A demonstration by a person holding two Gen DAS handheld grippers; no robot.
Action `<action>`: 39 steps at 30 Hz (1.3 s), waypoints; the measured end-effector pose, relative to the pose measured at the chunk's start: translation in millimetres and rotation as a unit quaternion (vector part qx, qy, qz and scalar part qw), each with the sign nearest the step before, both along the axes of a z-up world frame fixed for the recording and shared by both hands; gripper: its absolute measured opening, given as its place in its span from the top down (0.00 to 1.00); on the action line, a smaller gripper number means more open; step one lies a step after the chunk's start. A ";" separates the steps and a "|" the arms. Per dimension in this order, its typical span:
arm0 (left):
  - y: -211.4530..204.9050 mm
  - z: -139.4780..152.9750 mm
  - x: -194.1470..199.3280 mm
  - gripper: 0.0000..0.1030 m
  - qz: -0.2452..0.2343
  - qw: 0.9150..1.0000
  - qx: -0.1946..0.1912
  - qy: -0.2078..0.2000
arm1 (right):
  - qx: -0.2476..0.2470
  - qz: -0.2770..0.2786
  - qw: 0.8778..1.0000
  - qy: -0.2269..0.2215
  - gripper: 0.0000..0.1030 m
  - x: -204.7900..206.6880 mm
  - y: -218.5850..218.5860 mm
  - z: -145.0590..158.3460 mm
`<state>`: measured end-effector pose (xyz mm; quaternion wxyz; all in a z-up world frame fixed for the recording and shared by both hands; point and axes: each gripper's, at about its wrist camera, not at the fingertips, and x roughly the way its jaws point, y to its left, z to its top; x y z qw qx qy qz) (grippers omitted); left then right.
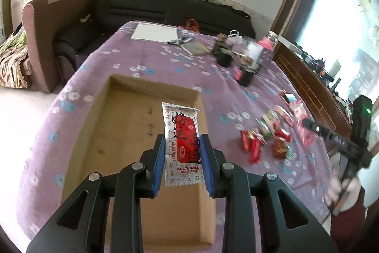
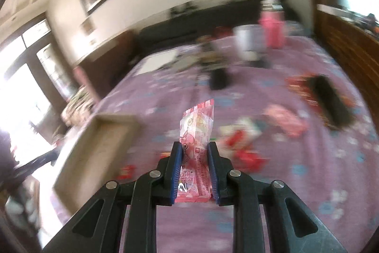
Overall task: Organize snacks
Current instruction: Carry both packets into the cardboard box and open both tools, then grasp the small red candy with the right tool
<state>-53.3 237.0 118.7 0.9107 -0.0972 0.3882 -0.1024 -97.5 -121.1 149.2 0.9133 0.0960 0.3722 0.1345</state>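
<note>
Blue-padded jaws of the left hand-held gripper (image 1: 182, 153) are clenched on a white snack packet with a red panel (image 1: 183, 141), pressing its long edges from both sides, so that the packet stands out forward from the pads. Seen from the left wrist, this packet hangs over an open cardboard box (image 1: 128, 115) that sits on the bench (image 1: 146, 56), which is covered by a purple cloth with a flower print. What shows of the box floor is bare brown cardboard; the packet and the gripper hide part of it, and whether the packet touches the floor cannot be told. To the right of the box, on the cloth, lies a loose scatter of small red and pink snack packets (image 1: 267, 134), outside any container. At the right edge of the same view a hand (image 1: 341, 191) grips the other tool. The right hand-held gripper (image 2: 194, 167) is clamped on a pink snack packet (image 2: 196, 134), which sticks forward between its blue pads above the cloth, apart from the box (image 2: 94, 146), which sits to its left in that blurred view. Further back on the bench stand a pink bottle (image 2: 271, 30) and a pale cup (image 2: 248, 39).
</note>
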 end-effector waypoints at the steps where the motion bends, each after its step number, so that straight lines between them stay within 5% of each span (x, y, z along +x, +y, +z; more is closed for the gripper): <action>1: 4.1 -0.8 9.3 0.75 0.003 1.000 -0.005 0.005 | 0.006 0.016 1.000 0.007 0.78 4.8 16.4 0.7; 9: 28.8 -33.4 74.6 0.75 0.027 0.995 -0.078 0.059 | 0.017 0.102 0.993 0.061 0.79 56.8 148.8 -18.6; 17: 34.4 -79.0 111.9 0.75 0.044 0.986 -0.118 0.108 | -0.052 0.116 0.989 0.076 0.79 97.3 219.5 -52.4; 25: 32.6 -87.0 121.5 0.74 0.045 0.986 -0.116 0.114 | -0.079 0.110 0.988 0.080 0.75 112.7 230.6 -72.6; 30: 32.7 -78.4 115.3 0.63 0.045 0.985 -0.123 0.110 | -0.073 0.113 0.989 0.064 0.66 106.5 226.7 -60.5; 39: 31.7 -39.9 54.7 0.57 0.046 0.986 -0.140 0.077 | -0.071 0.085 0.993 0.039 0.63 77.2 166.6 -35.1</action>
